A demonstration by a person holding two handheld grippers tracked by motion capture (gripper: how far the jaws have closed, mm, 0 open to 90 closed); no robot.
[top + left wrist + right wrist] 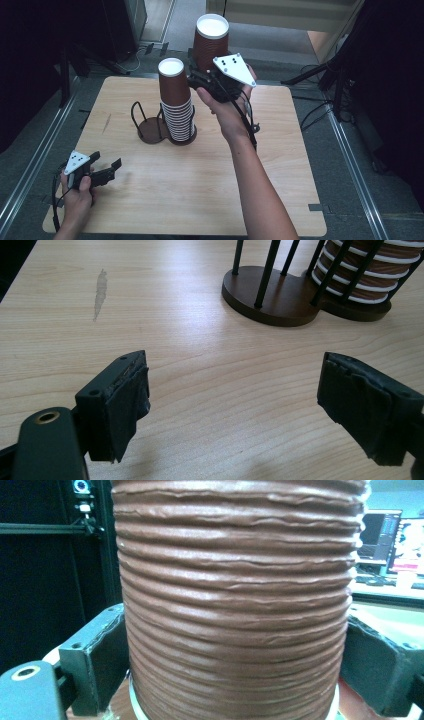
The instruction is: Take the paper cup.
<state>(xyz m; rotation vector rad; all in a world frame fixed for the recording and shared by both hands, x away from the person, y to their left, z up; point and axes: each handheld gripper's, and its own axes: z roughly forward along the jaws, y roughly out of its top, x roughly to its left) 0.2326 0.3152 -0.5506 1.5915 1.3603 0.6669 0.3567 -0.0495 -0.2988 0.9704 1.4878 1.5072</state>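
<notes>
A ribbed brown paper cup (pixel 211 42), upside down with its white base up, hangs in the air above the table's far edge. My right gripper (pixel 200 74) is shut on it near its rim; in the right gripper view the cup (pixel 235 580) sits between both jaws, and the pads (pixel 102 665) press its sides. A tall stack of the same cups (pixel 176 107) stands upside down in one ring of a dark wire holder (pixel 150 131). My left gripper (pixel 106 160) rests near the table's front left corner, open, with bare wood between its fingers (pixel 120 410).
The holder's other ring (pixel 270 290) holds no cups, and the stack (pixel 365 275) fills the ring beside it. A grey smudge (pixel 100 287) marks the wooden table (pixel 200 190) left of the holder. Stands and cables sit on the floor beyond the far edge.
</notes>
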